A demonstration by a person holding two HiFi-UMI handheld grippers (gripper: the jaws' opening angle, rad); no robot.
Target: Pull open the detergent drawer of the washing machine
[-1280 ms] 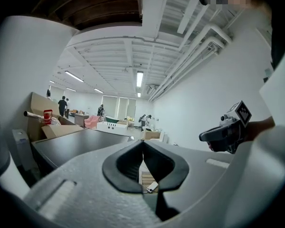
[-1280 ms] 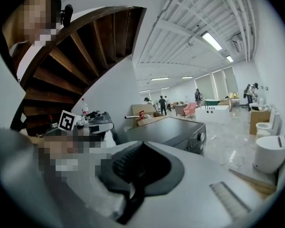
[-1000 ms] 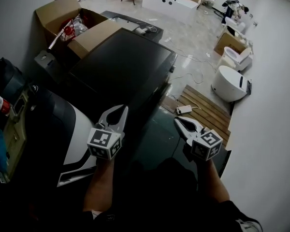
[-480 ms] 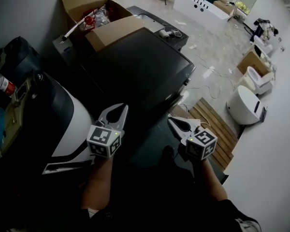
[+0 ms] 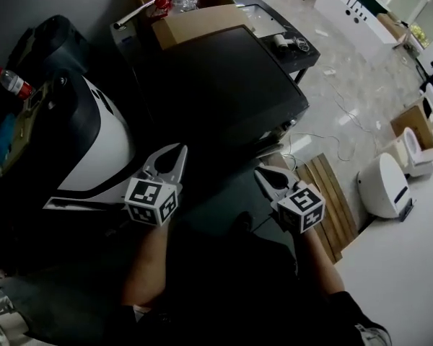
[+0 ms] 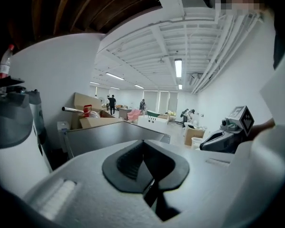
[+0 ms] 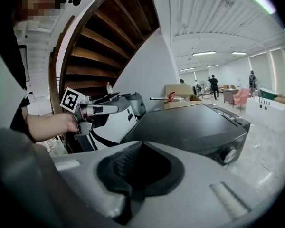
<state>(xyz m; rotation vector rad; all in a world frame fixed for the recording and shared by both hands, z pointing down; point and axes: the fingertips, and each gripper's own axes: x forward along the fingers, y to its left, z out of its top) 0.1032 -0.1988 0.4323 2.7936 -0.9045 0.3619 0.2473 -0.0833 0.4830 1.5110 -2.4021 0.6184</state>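
Note:
The washing machine (image 5: 224, 85) is a dark box with a flat black top, standing just beyond both grippers. The right gripper view shows its top (image 7: 190, 122) and a round knob (image 7: 229, 155) on the front panel; I cannot make out the detergent drawer. My left gripper (image 5: 176, 151) hovers shut and empty near the machine's near left corner. My right gripper (image 5: 263, 175) is also shut and empty, off the machine's near front corner. Neither touches it. The left gripper (image 7: 104, 109) shows in the right gripper view, and the right gripper (image 6: 223, 139) in the left gripper view.
A white and black appliance (image 5: 94, 143) stands left of the machine, with a water bottle (image 5: 14, 83) beyond it. An open cardboard box (image 5: 195, 13) sits behind. A wooden pallet (image 5: 332, 193) and white toilets (image 5: 386, 186) lie on the floor to the right. People stand far off.
The view and both grippers have swung to the left, so the white appliance now fills more of the left side. Both grippers sank a little and stayed shut.

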